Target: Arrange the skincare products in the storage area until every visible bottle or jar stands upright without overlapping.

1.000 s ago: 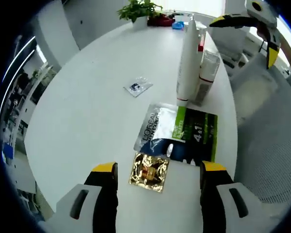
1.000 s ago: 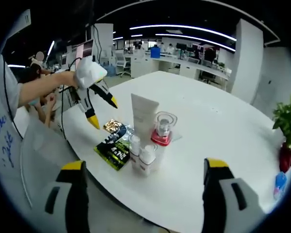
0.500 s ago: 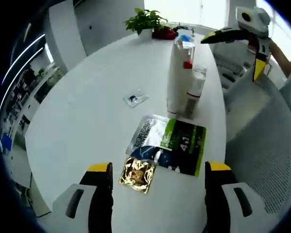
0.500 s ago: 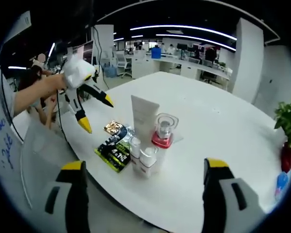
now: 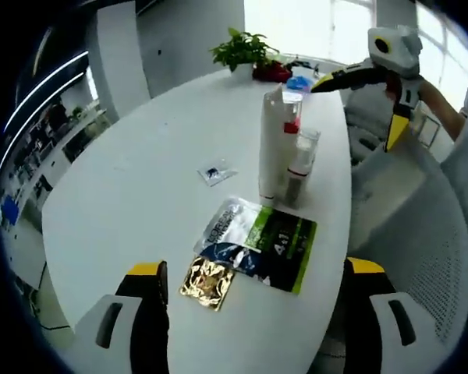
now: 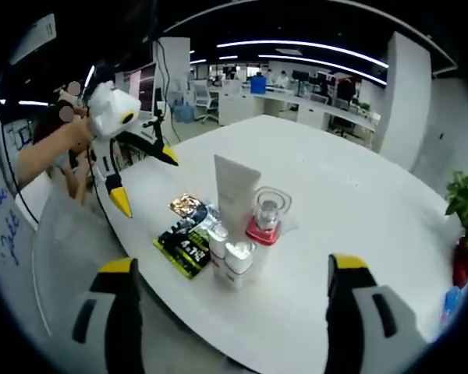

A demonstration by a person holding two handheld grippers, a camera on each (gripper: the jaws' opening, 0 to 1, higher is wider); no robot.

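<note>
Both grippers backed off, left gripper (image 6: 136, 175) and right gripper (image 5: 366, 97) jaws apart, empty; white tube (image 6: 235, 187), pump bottle (image 6: 265, 214), two small bottles (image 6: 228, 261) apparently upright mid-table beside flat sachets (image 5: 257, 245), so approach slowly, avoid toppling.

left gripper (image 6: 132, 167): white body, yellow tips | right gripper (image 5: 366, 97): same

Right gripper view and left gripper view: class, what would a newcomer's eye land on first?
Probably the tall white tube standing among small bottles near the white table's edge. Beside them lie a green-and-black sachet and a gold foil packet. Both grippers hover open, the left gripper beyond the table.
</note>
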